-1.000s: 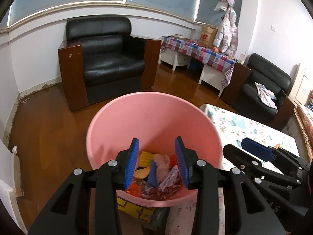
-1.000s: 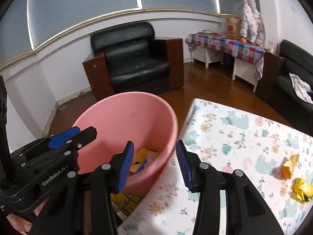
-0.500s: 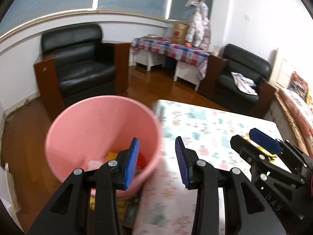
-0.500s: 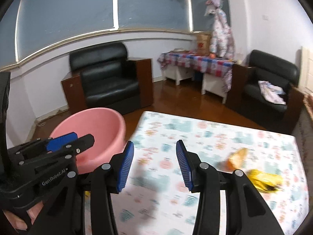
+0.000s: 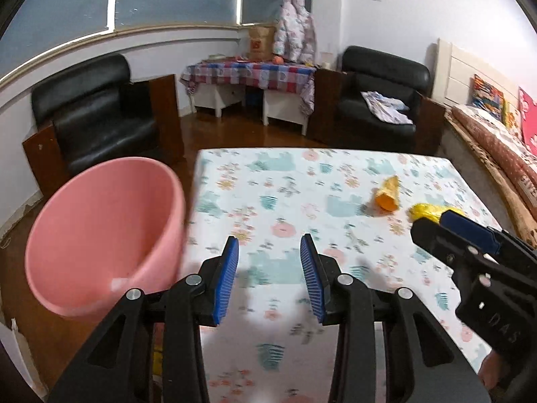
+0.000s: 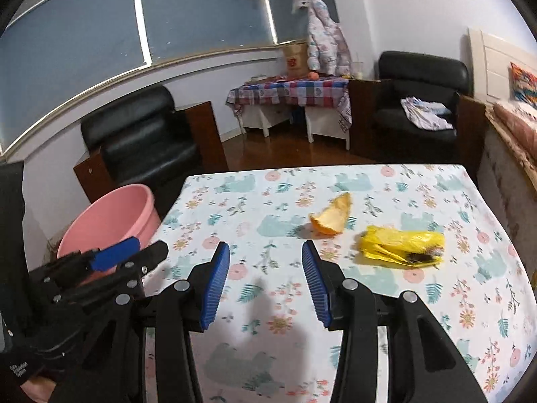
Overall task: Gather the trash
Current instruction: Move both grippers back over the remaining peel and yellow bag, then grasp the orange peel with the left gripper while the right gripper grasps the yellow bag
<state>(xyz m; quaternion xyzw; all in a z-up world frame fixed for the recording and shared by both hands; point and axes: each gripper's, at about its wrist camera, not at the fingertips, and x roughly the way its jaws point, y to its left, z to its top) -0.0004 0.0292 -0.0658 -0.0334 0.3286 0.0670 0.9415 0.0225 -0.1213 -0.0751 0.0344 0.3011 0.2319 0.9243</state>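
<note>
Two pieces of trash remain on the floral-print tablecloth (image 6: 268, 208): a curled orange peel (image 6: 330, 216) ahead and slightly right of the right gripper (image 6: 265, 283), and a crumpled yellow plastic bag (image 6: 401, 243) further right of it. The round pink plastic basin (image 5: 100, 235) sits off the table's edge, left of the left gripper (image 5: 268, 275), likely kept there so collected scraps drop straight in. Both grippers are released, jaws apart with nothing between them. Each angles downward over the cloth, side by side, the right one nearer the trash and probably best placed to take the peel first.
</note>
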